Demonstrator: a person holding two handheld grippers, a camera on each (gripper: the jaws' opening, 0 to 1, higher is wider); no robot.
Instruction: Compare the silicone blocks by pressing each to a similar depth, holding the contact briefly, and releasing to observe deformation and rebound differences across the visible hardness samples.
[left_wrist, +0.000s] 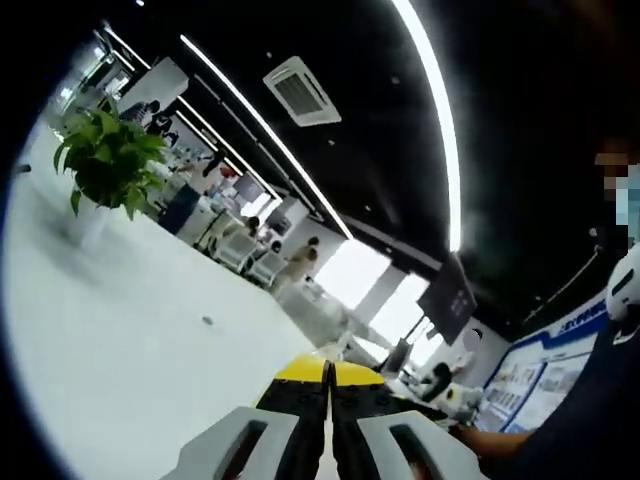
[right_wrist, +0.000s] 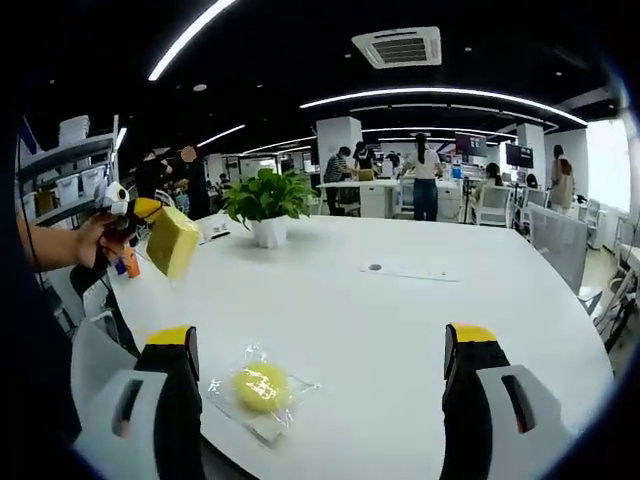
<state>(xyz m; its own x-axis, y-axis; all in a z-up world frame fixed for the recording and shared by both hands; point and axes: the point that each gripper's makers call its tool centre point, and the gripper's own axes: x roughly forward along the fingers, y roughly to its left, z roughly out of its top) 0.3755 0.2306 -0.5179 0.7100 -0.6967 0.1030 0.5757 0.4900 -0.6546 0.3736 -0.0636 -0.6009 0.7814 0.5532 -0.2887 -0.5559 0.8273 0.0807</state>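
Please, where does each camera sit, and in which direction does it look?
Left gripper view: on the left gripper, jaws together, tilted up over the white table toward the ceiling; a sleeve at right.
Right gripper view: on the right gripper, jaws apart, level over the table toward a bagged yellow block.
Shared: table, potted plant.

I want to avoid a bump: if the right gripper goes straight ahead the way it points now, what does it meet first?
Probably the bagged yellow piece lying on the white table, low between the open jaws of the right gripper. Beyond it the tabletop looks free up to the potted plant; depth is uncertain.
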